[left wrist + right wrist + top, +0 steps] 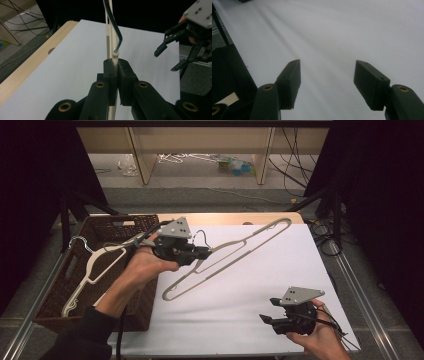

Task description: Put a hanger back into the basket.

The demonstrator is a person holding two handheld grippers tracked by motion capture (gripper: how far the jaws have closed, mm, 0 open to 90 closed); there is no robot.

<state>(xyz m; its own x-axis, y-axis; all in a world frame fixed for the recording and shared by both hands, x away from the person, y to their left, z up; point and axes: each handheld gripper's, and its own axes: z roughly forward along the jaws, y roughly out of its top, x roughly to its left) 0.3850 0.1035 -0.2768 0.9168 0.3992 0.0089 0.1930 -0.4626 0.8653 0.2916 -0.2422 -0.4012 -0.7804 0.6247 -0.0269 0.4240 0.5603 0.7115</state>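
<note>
Your left gripper (202, 254): fingers clamped on cream plastic hanger (235, 251) at neck below metal hook, lifted over white bench (280, 285), beside wicker basket (75, 270) holding second hanger (97, 265). Hanger likely light, stiff, smooth, prone to swing; grip neck or shoulder bar. Right gripper (267, 312): fingers wide, holding nothing, low over bench.

A lifted hanger (227, 256) slants across the white table (250, 320); open room lies before it, while a basket (107, 227) walls the left edge.
</note>
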